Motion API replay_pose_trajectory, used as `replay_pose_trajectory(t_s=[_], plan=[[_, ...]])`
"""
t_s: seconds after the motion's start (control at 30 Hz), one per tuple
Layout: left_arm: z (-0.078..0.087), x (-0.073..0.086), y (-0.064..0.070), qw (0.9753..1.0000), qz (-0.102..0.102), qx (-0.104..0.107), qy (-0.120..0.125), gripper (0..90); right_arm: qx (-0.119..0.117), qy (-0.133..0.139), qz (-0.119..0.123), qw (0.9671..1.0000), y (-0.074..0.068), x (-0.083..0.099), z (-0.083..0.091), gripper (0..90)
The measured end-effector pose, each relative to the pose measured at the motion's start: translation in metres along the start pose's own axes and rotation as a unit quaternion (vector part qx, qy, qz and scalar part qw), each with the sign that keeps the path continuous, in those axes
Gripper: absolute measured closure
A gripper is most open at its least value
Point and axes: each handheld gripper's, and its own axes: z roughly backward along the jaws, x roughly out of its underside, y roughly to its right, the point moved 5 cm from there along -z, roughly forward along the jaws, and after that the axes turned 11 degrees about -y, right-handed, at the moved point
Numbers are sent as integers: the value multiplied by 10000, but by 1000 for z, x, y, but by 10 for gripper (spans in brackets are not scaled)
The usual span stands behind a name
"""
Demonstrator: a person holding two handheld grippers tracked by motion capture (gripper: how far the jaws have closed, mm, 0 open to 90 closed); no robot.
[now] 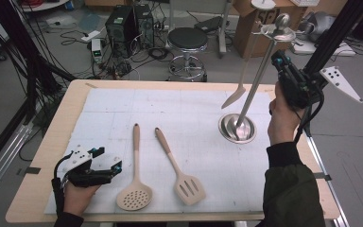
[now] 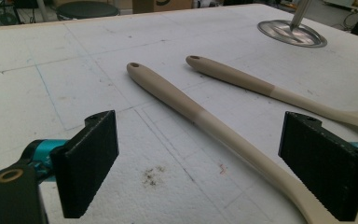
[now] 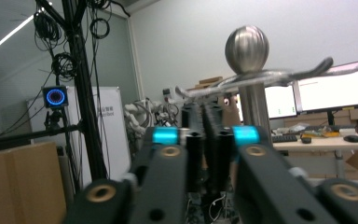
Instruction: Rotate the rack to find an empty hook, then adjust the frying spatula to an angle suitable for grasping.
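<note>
The right tool [image 1: 280, 59] is raised beside the top of the rack [image 1: 260, 71], jaws pressed together with nothing visible between them. A spatula [image 1: 235, 96] hangs from the rack, long axis near vertical, blade down above the rack's base.

The left tool [image 1: 116, 165] rests on the bench [image 1: 42, 165], jaws spread, beside the skimmer [image 1: 134, 189]. The skimmer's long axis runs front to back, handle pointing away. A slotted turner [image 1: 179, 172] lies just right of it.

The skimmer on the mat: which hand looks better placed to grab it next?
Probably the left. The left gripper lies open beside the skimmer, its handle between the jaws. The right gripper is up by the stand, jaws shut.
</note>
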Motion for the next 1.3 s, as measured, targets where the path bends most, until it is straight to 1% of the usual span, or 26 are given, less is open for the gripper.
replay_pose_trajectory(t_s=[0.03, 0.13, 0.17, 0.2, 0.27, 0.3, 0.4, 0.43, 0.57, 0.73, 0.83, 0.97, 1.0, 1.07, 1.17, 1.3], plan=[[0, 0, 0, 10000, -2, -5, 0, 126, -68, 23, -33, 10000, 0, 1, 1, 769], [0, 0, 0, 10000, -44, -33, 16, 126, -72, -83, -78, 9999, -2, 5, 4, 667], [0, 0, 0, 10000, -59, -35, -3, 126, -124, -58, -106, 9999, -3, 6, 4, 645], [-1, 0, 0, 10000, -53, -37, -1, 126, -71, -146, -70, 9998, -3, 8, 5, 612], [-1, 0, 1, 10000, -69, -26, -9, 126, -95, -185, -73, 9998, -5, 12, 6, 547], [-1, 0, 1, 10000, -71, -30, -15, 126, -87, -230, 17, 9997, -5, 15, 6, 521], [-2, 0, 0, 10000, -72, -34, -12, 126, -63, -320, 25, 9995, -8, 21, 7, 476], [-1, 0, 0, 10000, -69, -36, -11, 126, -39, -341, 41, 9994, -8, 22, 7, 470], [-1, 0, 0, 10000, -64, -45, 9, 126, -106, -448, 51, 9989, -10, 29, 8, 465], [-1, 0, 1, 10000, -84, -45, -8, 127, -140, -504, 60, 9986, -12, 34, 11, 463], [0, -2, 2, 9999, -105, -69, 39, 130, -151, -546, 6, 9984, -13, 37, 12, 460], [-1, -1, 3, 9999, -121, -49, -3, 130, -185, -545, 15, 9983, -16, 40, 13, 451], [-2, -1, 3, 9999, -113, -39, -3, 130, -200, -557, -13, 9982, -17, 41, 13, 448], [-2, -1, 4, 9999, -131, -47, 2, 130, -224, -588, 8, 9980, -19, 44, 13, 448], [-2, -1, 5, 9999, -154, -38, -2, 130, -233, -577, -15, 9981, -19, 46, 13, 448], [-3, -1, 5, 9999, -150, -37, 2, 130, -242, -630, -26, 9977, -21, 49, 10, 438]])
